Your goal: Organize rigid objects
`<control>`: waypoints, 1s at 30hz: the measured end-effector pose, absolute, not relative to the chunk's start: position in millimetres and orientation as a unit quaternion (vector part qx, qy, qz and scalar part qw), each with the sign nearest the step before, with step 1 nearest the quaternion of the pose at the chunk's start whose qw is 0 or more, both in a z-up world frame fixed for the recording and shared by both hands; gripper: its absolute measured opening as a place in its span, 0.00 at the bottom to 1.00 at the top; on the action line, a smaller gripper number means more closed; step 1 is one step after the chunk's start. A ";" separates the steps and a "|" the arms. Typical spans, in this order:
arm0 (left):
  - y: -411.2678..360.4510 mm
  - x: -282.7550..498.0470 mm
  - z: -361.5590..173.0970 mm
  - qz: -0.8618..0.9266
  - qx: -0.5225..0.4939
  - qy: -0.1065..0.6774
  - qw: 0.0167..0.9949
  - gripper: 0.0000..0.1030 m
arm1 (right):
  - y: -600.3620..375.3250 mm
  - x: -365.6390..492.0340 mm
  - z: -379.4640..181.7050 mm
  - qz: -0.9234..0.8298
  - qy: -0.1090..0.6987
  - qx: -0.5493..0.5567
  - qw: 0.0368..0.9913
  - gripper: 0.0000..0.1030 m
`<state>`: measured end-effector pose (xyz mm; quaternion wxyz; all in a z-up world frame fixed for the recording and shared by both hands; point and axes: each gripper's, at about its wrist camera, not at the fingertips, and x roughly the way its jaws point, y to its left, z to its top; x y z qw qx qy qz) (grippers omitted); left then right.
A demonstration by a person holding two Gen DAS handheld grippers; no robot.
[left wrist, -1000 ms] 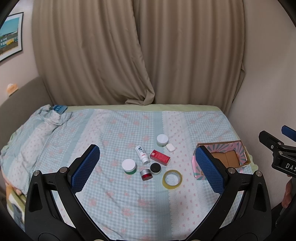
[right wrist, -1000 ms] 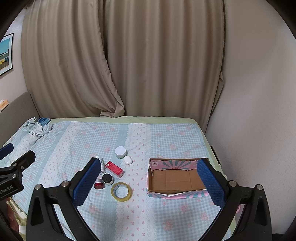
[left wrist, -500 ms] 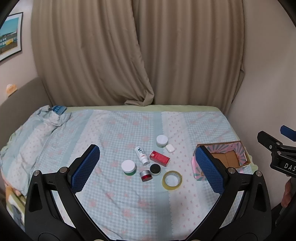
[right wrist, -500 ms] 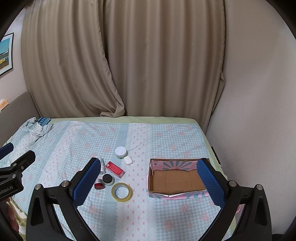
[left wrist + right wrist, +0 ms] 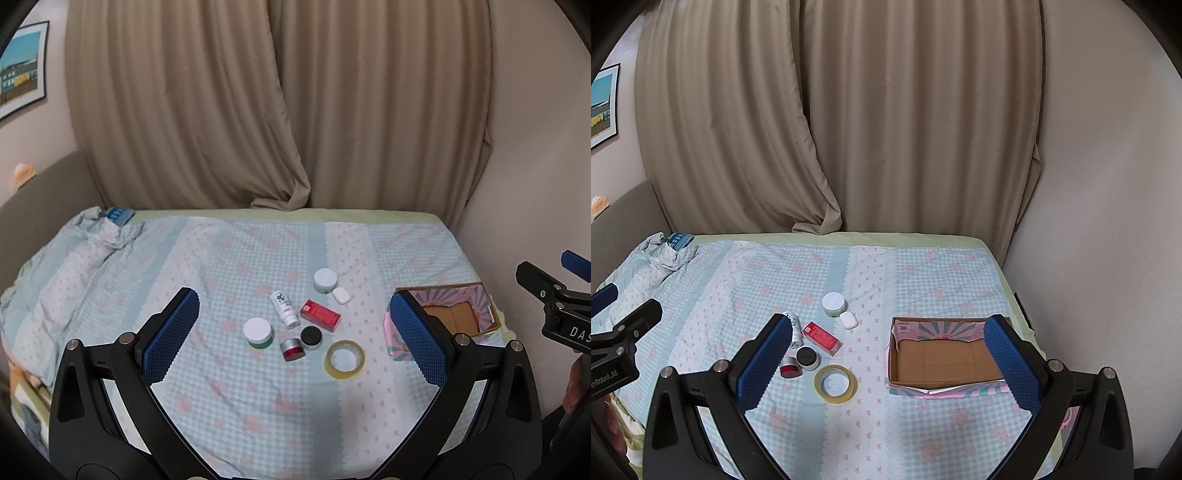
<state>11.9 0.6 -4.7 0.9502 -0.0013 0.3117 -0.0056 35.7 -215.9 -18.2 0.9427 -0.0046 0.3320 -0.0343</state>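
Closest to me, both tools hang above the foot of the bed. The left hand-held gripper (image 5: 293, 334) has its blue pads spread wide with nothing between them, and the right hand-held gripper (image 5: 886, 360) is spread just as wide, also holding nothing.

Beyond them the bed (image 5: 229, 398) is covered in a pale blue checked sheet with pink flowers. A small cluster of things lies near its middle. Nearest is a roll of yellowish clear tape (image 5: 344, 359) lying flat. Just behind it, to the left, sit a small red tin with a silver lid (image 5: 292, 349) and a jar with a black lid (image 5: 311, 337), close beside each other. Left of those stands a white-lidded jar with a green base (image 5: 258, 332). A red carton (image 5: 320, 314) lies on its side behind the black-lidded jar, and a white tube (image 5: 284, 308) lies beside it, nearly touching its left end. Further back are a white earbud case (image 5: 340, 295) and, just behind it, a second white jar (image 5: 325, 280).

Well apart from the cluster, by the right edge of the bed, an open cardboard box (image 5: 945, 360) with pink patterned walls shows a bare brown floor.

At the far left a bundled quilt (image 5: 85, 243) lies bunched up, and beige curtains (image 5: 280, 103) hang behind the bed.
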 end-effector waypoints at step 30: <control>118.5 170.3 -186.3 -0.011 -0.045 0.521 0.853 0.99 | -135.0 201.2 -143.8 0.112 0.484 -0.065 0.865 1.00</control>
